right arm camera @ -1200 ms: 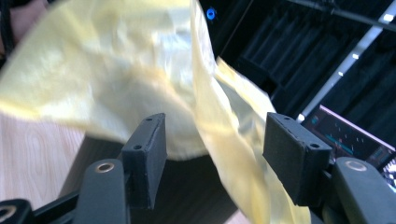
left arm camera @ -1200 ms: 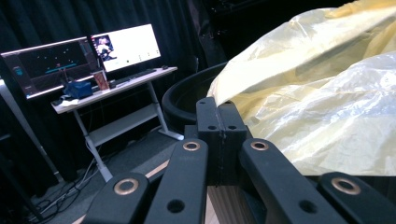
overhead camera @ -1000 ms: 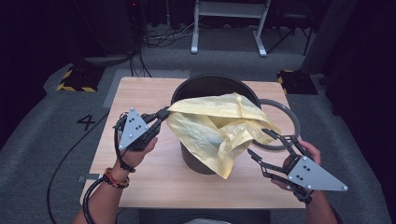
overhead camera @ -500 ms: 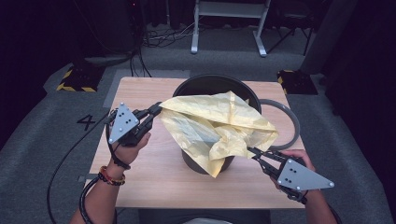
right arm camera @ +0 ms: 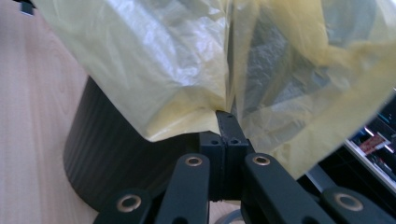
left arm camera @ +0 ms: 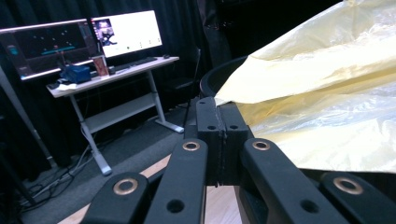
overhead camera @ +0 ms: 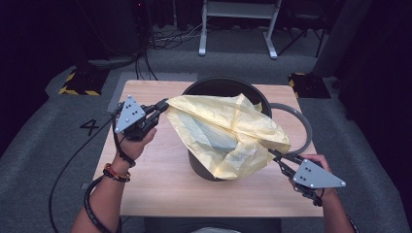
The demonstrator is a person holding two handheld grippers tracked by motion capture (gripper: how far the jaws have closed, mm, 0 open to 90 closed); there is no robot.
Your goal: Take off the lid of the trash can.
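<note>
A crumpled yellow plastic bag (overhead camera: 223,131) is stretched over the mouth of a black bin (overhead camera: 221,87) on the wooden table. My left gripper (overhead camera: 164,104) is shut on the bag's left corner, level with the bin's rim. In the left gripper view its closed tips (left arm camera: 218,105) pinch the bag (left arm camera: 327,93) in front of the bin's rim (left arm camera: 219,74). My right gripper (overhead camera: 273,154) is shut on the bag's lower right edge, beside the bin's front right. The right gripper view shows its tips (right arm camera: 227,119) pressed together on a fold of the bag (right arm camera: 163,60), with the bin's wall (right arm camera: 112,154) behind.
A grey ring (overhead camera: 305,127) lies on the table (overhead camera: 160,179) behind the bin's right side. A white desk frame (overhead camera: 238,24) stands on the floor beyond the table. A desk with lit monitors (left arm camera: 116,70) stands off to the left.
My right gripper moved in from the ring toward the bag and closed on its lower edge. My left gripper drew the bag's corner to the left, spreading the bag wider.
</note>
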